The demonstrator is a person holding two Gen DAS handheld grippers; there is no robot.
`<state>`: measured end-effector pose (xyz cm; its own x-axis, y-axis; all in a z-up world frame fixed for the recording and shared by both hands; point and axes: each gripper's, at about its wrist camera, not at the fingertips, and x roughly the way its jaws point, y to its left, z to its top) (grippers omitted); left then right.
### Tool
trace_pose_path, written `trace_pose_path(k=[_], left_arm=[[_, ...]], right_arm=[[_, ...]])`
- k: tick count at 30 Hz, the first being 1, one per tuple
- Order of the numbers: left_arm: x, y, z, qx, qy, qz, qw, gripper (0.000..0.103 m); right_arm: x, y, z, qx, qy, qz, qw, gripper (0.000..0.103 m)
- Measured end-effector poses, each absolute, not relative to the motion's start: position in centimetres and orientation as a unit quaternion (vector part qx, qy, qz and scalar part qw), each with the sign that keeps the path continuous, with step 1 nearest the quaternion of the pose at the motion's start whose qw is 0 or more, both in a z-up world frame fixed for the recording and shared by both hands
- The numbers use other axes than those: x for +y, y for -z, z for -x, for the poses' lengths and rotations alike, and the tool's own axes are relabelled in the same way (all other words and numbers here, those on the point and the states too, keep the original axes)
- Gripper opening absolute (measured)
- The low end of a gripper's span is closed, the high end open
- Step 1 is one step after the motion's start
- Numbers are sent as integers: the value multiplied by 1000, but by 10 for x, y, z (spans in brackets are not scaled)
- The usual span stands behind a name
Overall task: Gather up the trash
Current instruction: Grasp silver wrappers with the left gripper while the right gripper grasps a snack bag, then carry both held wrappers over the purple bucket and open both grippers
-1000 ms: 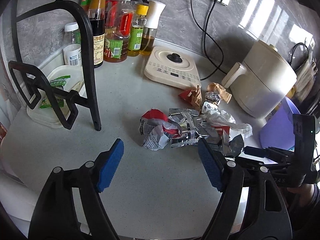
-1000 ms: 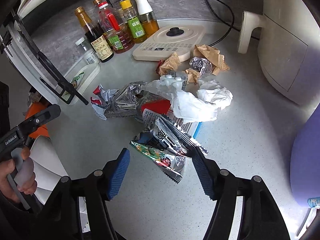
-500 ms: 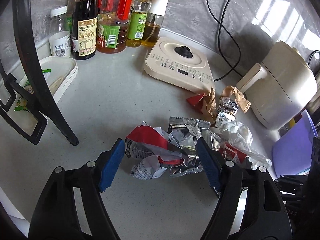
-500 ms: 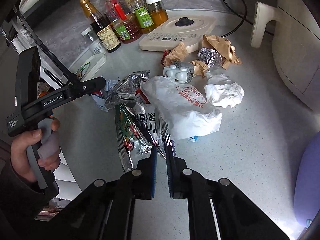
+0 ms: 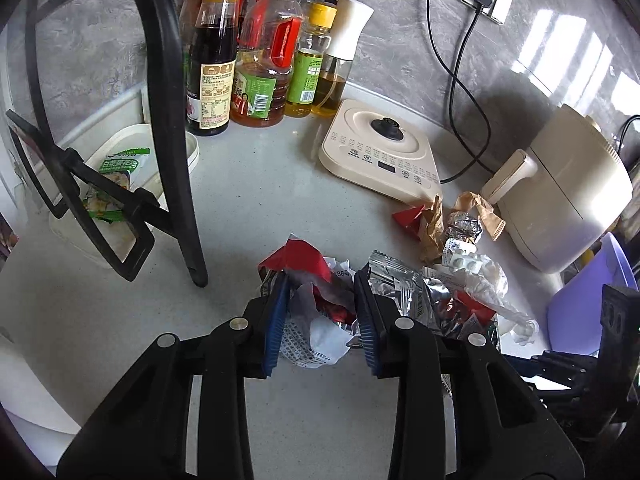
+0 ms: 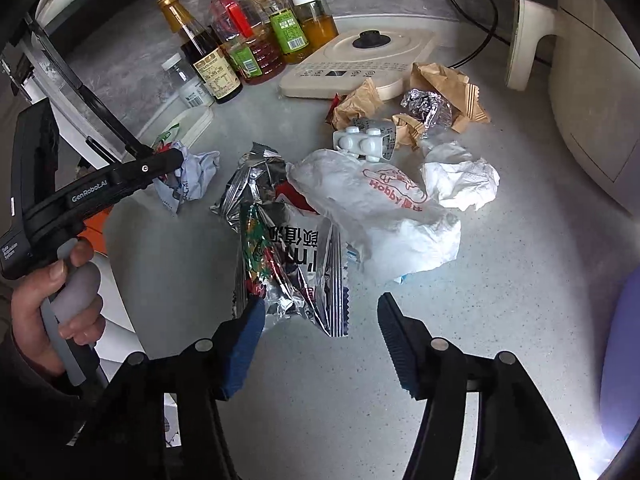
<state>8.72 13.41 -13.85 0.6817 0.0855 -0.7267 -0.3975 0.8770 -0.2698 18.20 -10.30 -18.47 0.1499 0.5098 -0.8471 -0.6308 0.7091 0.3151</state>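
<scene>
At the far left of the left wrist view a black wire rack (image 5: 168,128) stands on the grey countertop (image 5: 248,208), in front of a white tray (image 5: 116,184) holding a green sachet. Behind it stands a row of sauce and oil bottles (image 5: 256,60). The left gripper (image 5: 320,316) has its blue pads closed most of the way onto a crumpled red-and-white wrapper (image 5: 316,312) — both pads press its sides. Just right of that lies the rest of the trash pile: a silver foil packet (image 5: 400,284), a white plastic bag (image 6: 376,208) printed in red, a white blister pack (image 6: 366,142), a foil ball (image 6: 426,106), brown paper scraps (image 6: 444,84) and a wad of white tissue (image 6: 460,178). Behind the pile sits a cream induction cooker (image 5: 380,152), and an air fryer (image 5: 568,192) stands at the right.

The right gripper (image 6: 320,332) stands wide apart and holds nothing — a green-and-silver snack bag (image 6: 292,268) lies on the counter, its lower end reaching between the pads beside the left one.
</scene>
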Motion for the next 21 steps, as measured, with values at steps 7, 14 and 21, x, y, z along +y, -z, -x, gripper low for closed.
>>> trace_pose_path(k=[7, 14, 21], left_arm=[[140, 130, -52, 364, -132, 214, 897, 33], [140, 111, -28, 342, -111, 207, 910, 33], [134, 90, -10, 313, -74, 201, 926, 33]], right_arm=[[-92, 173, -163, 511, -396, 81, 759, 8], [-93, 147, -137, 482, -375, 79, 788, 7], [-115, 130, -126, 464, -326, 58, 822, 8]])
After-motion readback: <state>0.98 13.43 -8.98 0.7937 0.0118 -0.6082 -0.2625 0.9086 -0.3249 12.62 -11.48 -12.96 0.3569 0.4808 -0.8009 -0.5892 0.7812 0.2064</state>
